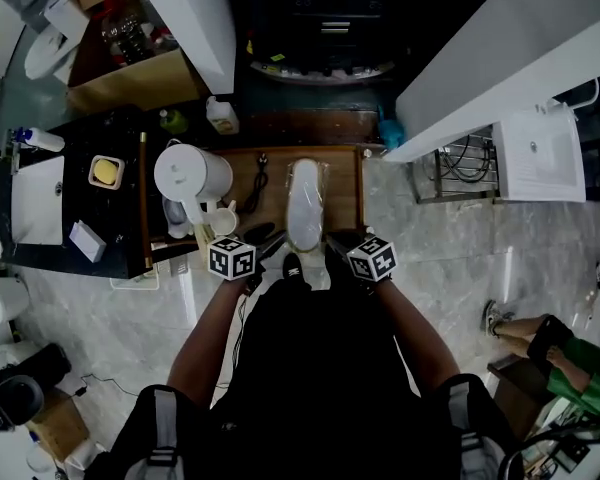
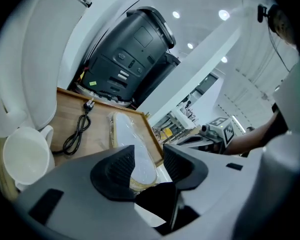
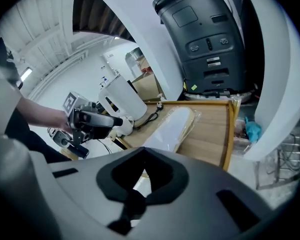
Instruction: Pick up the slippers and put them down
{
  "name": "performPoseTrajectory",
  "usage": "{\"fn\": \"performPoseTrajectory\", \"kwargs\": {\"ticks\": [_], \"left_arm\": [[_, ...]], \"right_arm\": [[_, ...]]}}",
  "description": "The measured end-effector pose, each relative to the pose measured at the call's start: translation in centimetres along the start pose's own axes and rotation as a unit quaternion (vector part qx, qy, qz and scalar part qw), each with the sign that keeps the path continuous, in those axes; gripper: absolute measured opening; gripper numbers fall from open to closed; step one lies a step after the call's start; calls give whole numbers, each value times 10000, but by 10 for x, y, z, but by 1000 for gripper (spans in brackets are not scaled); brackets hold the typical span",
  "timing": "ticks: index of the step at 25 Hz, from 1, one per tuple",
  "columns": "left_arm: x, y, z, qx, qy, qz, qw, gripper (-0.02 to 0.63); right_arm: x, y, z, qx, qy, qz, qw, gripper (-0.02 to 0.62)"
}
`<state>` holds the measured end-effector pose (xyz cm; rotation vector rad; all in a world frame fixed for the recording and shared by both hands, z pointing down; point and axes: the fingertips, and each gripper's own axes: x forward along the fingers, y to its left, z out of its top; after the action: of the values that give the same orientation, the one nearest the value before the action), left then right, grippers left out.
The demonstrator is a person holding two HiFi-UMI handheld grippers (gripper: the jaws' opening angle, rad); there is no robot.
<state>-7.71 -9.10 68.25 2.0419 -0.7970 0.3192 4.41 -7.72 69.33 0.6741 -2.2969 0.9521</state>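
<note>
Probably light, soft and slippery under plastic film (best pinched across the firmer heel, not the loose wrap): slippers (image 1: 305, 203) flat on the wooden table (image 1: 345, 183) at 12 o'clock, heel between the parted jaws of the left gripper (image 2: 149, 166), right gripper (image 3: 142, 156) clenched shut.

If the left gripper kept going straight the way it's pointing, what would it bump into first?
Most likely the slipper: its near end sits between the left gripper's open fingers, on the tray. Depth is unclear, so it might skim just above it.
</note>
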Motion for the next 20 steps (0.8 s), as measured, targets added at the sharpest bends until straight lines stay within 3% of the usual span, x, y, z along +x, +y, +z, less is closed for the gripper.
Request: {"fn": "performPoseTrajectory", "kwargs": {"ticks": [10, 20], "left_arm": [[-29, -35, 3, 236, -270, -299, 9989, 37], [-53, -74, 5, 590, -507, -681, 9946, 12]], "right_arm": [[-18, 40, -4, -271, -106, 21, 9996, 8], [-51, 72, 11, -456, -739, -13, 9962, 8]]}}
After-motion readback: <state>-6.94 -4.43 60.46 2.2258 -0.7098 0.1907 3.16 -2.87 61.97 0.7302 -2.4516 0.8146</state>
